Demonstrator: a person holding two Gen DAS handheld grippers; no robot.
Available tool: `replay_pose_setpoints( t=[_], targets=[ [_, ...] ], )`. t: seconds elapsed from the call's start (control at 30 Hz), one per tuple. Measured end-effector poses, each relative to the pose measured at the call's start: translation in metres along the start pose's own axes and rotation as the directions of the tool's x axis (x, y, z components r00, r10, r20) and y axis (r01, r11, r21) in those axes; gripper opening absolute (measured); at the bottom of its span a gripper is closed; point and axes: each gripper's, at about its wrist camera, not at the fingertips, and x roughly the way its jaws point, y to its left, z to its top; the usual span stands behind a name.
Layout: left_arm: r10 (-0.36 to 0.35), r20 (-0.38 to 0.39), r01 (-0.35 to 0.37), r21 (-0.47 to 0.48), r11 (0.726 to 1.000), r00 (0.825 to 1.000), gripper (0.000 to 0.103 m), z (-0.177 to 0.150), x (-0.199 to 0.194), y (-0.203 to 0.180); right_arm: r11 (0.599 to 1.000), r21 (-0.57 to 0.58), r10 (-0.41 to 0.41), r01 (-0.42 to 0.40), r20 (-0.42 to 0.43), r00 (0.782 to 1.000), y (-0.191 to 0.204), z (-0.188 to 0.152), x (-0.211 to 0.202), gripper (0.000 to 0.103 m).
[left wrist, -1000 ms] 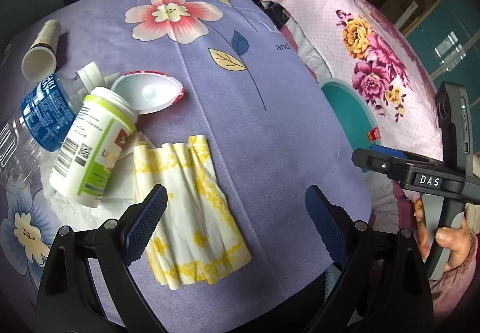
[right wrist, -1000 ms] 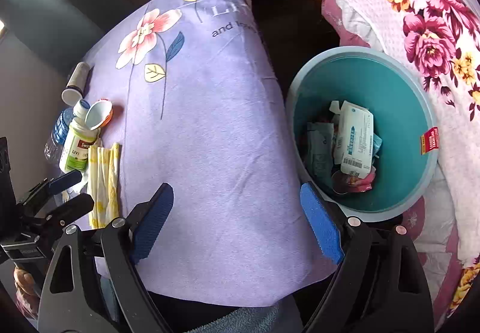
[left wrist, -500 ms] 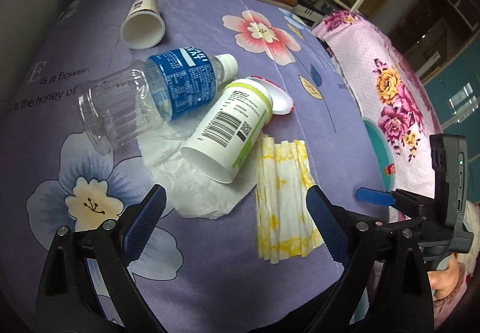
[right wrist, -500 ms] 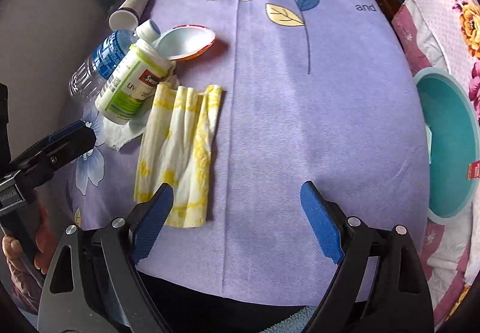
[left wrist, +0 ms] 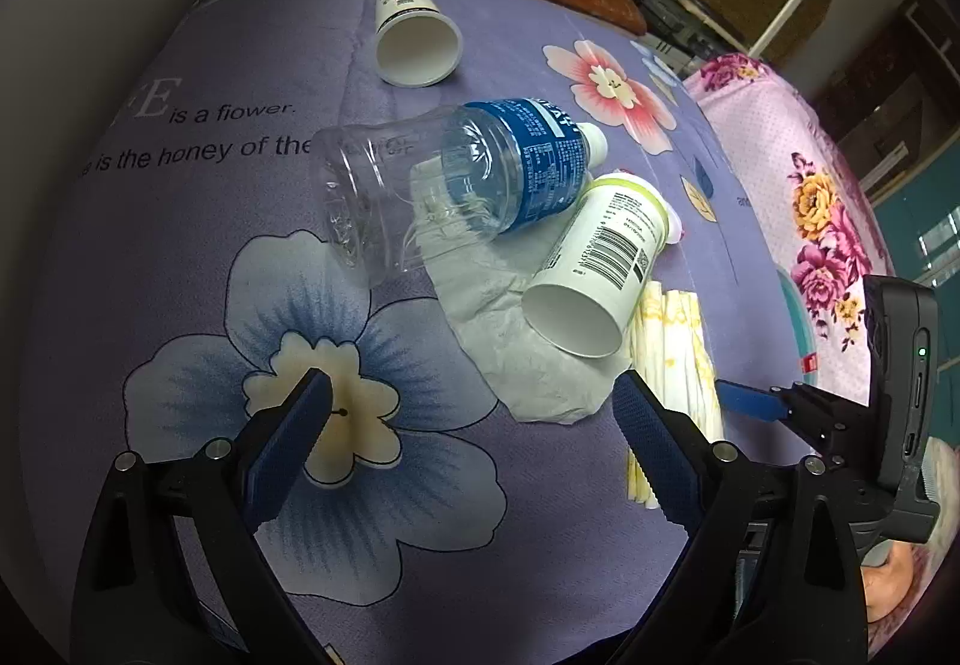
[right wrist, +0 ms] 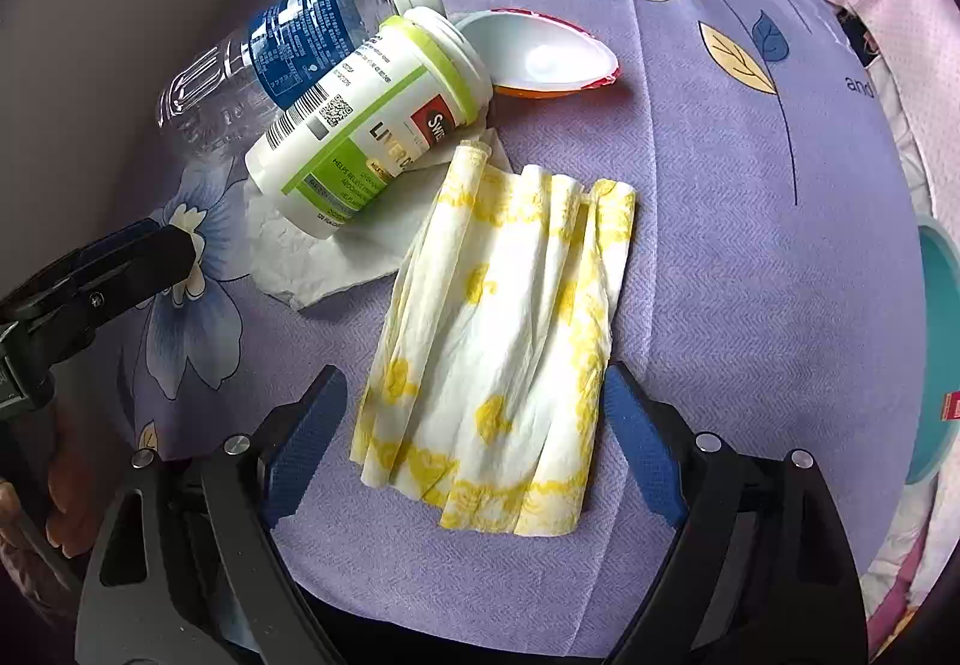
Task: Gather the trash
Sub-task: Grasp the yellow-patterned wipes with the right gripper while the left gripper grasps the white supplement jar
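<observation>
Trash lies clustered on purple floral tablecloth (left wrist: 180,221).

Left wrist view: left gripper (left wrist: 474,446) spread wide, empty, above blue flower print. Supplement bottle (left wrist: 600,269) as landmark: water bottle (left wrist: 468,179) touching it on far side, white tissue (left wrist: 516,341) beneath, paper cup (left wrist: 414,35) well beyond.

Right wrist view: right gripper (right wrist: 474,449) spread wide, empty, fingers straddling near end of yellow-patterned napkin (right wrist: 504,353). Napkin just beside supplement bottle (right wrist: 372,119); plastic lid (right wrist: 540,56) touching bottle's cap end; teal bin (right wrist: 939,359) well apart, off table's edge.

Printed on the purple tablecloth (left wrist: 180,257): "is a flower." and "is the honey of the", plus "and" near the far edge; on the white supplement bottle (right wrist: 366,119): a red "Swi..." logo, "LIVER" cut off, a barcode and QR code; fine print on the water bottle's blue label (left wrist: 528,161) unreadable
</observation>
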Motion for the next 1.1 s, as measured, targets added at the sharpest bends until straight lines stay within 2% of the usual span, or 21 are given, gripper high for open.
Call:
replay_pose_setpoints(
  t=[0.13,0.2,0.3,0.37,0.43,0.5,0.67,0.9,0.97,1.0,1.07,1.1],
  targets=[
    [0.008,-0.004,-0.008,-0.007,1.0,1.0,0.095,0.001,0.001,0.006,1.0,-0.01,-0.014,0.014,0.019,1.0,0.007,0.002,0.003,0.082],
    [0.009,-0.005,-0.009,-0.007,1.0,1.0,0.095,0.002,0.001,0.006,0.997,-0.053,-0.055,0.057,0.033,0.998,0.017,0.005,0.005,0.08],
    [0.014,-0.001,-0.014,0.002,1.0,1.0,0.095,0.003,0.001,0.002,0.983,-0.136,-0.111,0.12,0.074,0.991,0.026,0.001,0.005,0.056],
    [0.02,0.0,-0.02,0.012,1.0,1.0,0.095,0.004,0.002,-0.002,0.981,-0.153,-0.11,0.121,0.081,0.991,0.024,-0.001,0.003,0.03],
    [0.021,-0.002,-0.021,0.021,1.0,1.0,0.095,0.006,0.003,-0.006,0.983,-0.149,-0.096,0.105,0.069,0.993,0.016,-0.001,-0.001,0.012],
    [0.023,-0.002,-0.023,0.036,0.999,1.0,0.095,0.007,0.003,-0.012,0.986,-0.128,-0.096,0.104,0.063,0.993,0.0,-0.002,-0.007,0.01],
    [0.037,0.001,-0.037,0.108,0.993,0.999,0.095,0.017,0.007,-0.034,0.994,-0.025,-0.107,0.11,0.115,0.988,-0.036,-0.002,-0.032,0.01],
    [0.1,0.018,-0.102,0.245,0.964,0.995,0.094,0.033,0.022,-0.074,0.996,0.049,-0.077,0.07,0.179,0.981,-0.065,0.004,-0.056,0.01],
    [0.119,0.024,-0.121,0.271,0.955,0.993,0.089,0.035,0.028,-0.082,0.997,0.057,-0.066,0.056,0.187,0.98,-0.07,0.004,-0.06,0.01],
    [0.132,0.02,-0.132,0.282,0.95,0.991,0.079,0.037,0.033,-0.085,0.997,0.062,-0.061,0.05,0.19,0.98,-0.073,0.006,-0.06,0.01],
    [0.141,0.004,-0.136,0.29,0.947,0.99,0.069,0.04,0.041,-0.088,0.997,0.071,-0.051,0.038,0.193,0.98,-0.078,0.006,-0.061,0.01],
    [0.146,0.0,-0.139,0.292,0.946,0.989,0.06,0.041,0.045,-0.089,0.997,0.075,-0.046,0.032,0.194,0.98,-0.08,0.006,-0.061,0.01]
  ],
)
